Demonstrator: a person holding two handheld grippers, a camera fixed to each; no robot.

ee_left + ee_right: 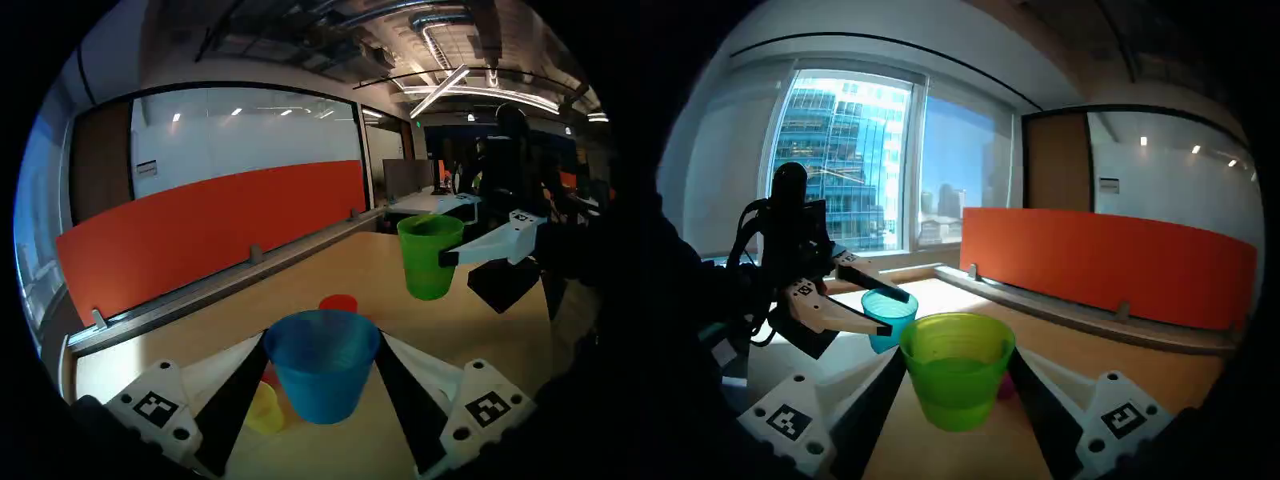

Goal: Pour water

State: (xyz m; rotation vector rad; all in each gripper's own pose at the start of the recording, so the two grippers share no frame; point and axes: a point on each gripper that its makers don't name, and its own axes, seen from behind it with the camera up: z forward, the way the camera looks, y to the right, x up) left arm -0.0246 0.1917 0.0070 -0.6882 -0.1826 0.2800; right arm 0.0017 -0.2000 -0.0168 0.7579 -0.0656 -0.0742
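Observation:
My left gripper [322, 376] is shut on a blue cup [322, 364], held upright above the wooden table [376, 272]. Farther off at the right, the green cup [428, 256] hangs upright in the right gripper [445, 258]. In the right gripper view, my right gripper [958, 384] is shut on the green cup [958, 380], which holds some water. Beyond it to the left, the blue cup [889, 320] sits between the left gripper's fingers [850, 316]. The two cups are apart, both above the table [1056, 352].
A red cup [338, 303] and a yellow cup [264, 408] stand on the table below the blue one. A pink thing [1006, 387] peeks out behind the green cup. An orange divider panel [216, 224] runs along the table's far edge. A person [504, 172] stands behind at the right.

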